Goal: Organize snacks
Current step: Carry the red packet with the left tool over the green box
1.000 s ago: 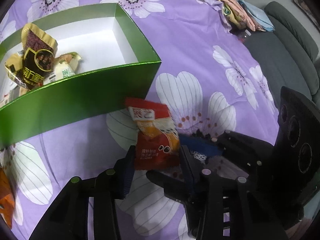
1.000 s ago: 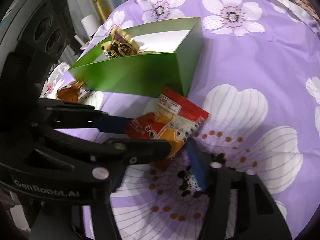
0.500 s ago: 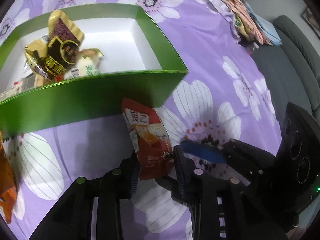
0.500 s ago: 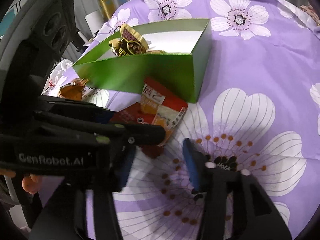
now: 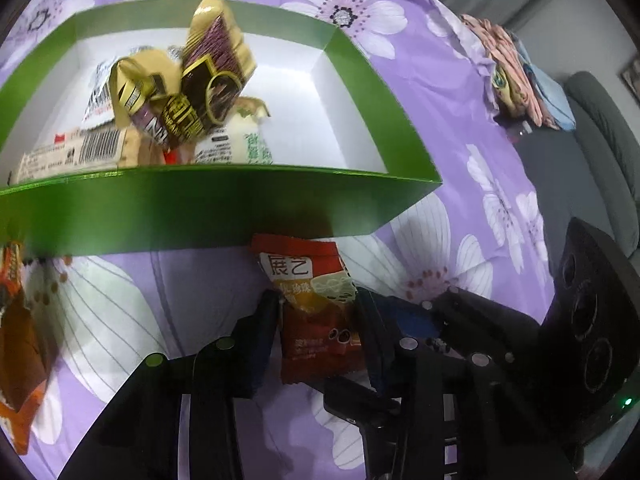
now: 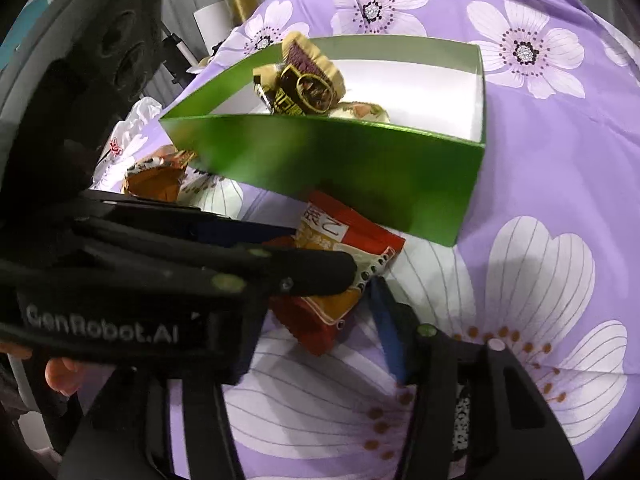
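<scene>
A red and orange snack packet (image 5: pixel 316 320) hangs just above the purple flowered cloth, with my left gripper (image 5: pixel 316 322) shut on its lower half. Its top edge almost meets the front wall of the green box (image 5: pixel 240 200), which holds several gold, maroon and white snack packets (image 5: pixel 200 92). In the right wrist view my left gripper (image 6: pixel 320 252) crosses from the left with the packet (image 6: pixel 344 240) in it. My right gripper (image 6: pixel 316 304) is closing its jaws around the packet's lower end; its blue pad (image 6: pixel 386 320) stands just off the packet, and its other finger is hidden behind the left gripper.
An orange packet (image 5: pixel 20 340) lies on the cloth left of the box, also seen as the orange packet (image 6: pixel 156 176) beside a white plastic bag (image 6: pixel 132 132). Folded cloths (image 5: pixel 512 68) and a grey sofa (image 5: pixel 600 140) lie at the far right. The box's right half is bare white.
Both grippers have moved toward the green box, which now looms larger. The left gripper has rolled, so the held packet stands straighter. The right jaws widened, then narrowed again.
</scene>
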